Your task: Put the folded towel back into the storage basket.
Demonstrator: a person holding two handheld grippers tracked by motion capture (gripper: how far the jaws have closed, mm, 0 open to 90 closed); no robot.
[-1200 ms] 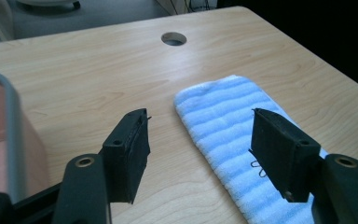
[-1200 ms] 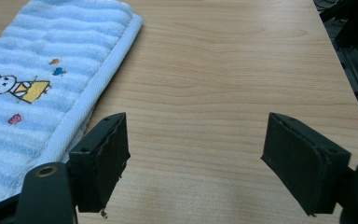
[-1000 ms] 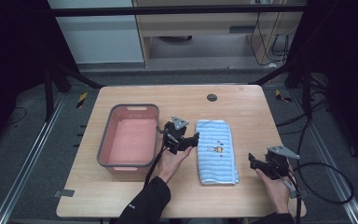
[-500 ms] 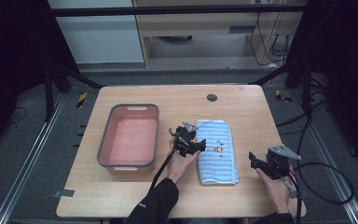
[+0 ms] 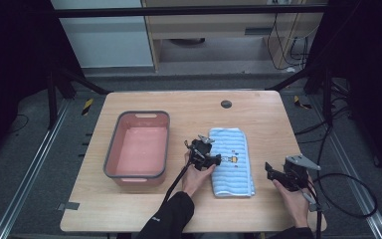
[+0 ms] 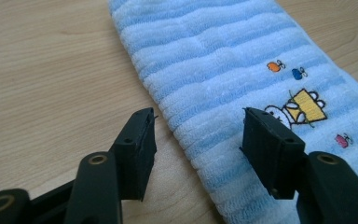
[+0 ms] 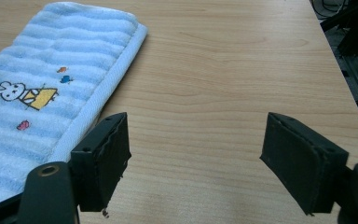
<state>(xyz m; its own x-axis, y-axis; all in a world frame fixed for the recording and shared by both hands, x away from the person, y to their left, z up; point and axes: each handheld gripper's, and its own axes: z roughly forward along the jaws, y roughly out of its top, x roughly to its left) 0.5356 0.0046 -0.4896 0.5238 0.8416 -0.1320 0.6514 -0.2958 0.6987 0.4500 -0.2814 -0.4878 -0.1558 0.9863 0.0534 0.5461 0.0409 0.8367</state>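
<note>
My left gripper (image 5: 205, 152) hangs at the blue towel's (image 5: 233, 162) left edge. My right gripper (image 5: 281, 174) waits right of that towel, apart.

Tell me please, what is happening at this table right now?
A person holds a hand-held gripper in each hand at a wooden table. The left hand-held gripper is open, its jaws straddling the near long edge of a folded blue towel. The right hand-held gripper is open above bare wood beside the towel. A pink basin stands left of the towel.
</note>
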